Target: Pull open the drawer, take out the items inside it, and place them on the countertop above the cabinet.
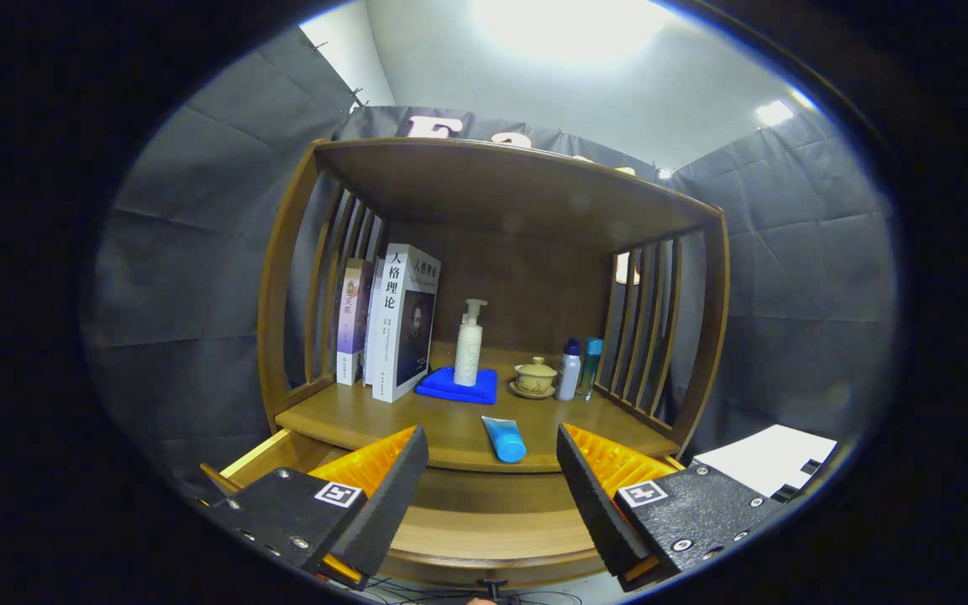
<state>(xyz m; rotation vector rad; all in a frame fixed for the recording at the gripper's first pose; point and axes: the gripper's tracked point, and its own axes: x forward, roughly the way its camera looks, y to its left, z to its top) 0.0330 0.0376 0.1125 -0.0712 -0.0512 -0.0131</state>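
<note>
Brown wood makes up the small cabinet, and its pulled-open wooden drawer (484, 525) lies directly under the gripper (492, 479), whose jaws stand wide apart and hold nothing. What I can see of the drawer's inside, between and below the jaws, looks bare. A small blue plastic tube (504, 439) lies on the wooden tabletop (349, 416) just ahead of the jaws at twelve o'clock, its long axis running almost straight away from them, cap end nearest. My judgement: the tube is already placed.
</note>
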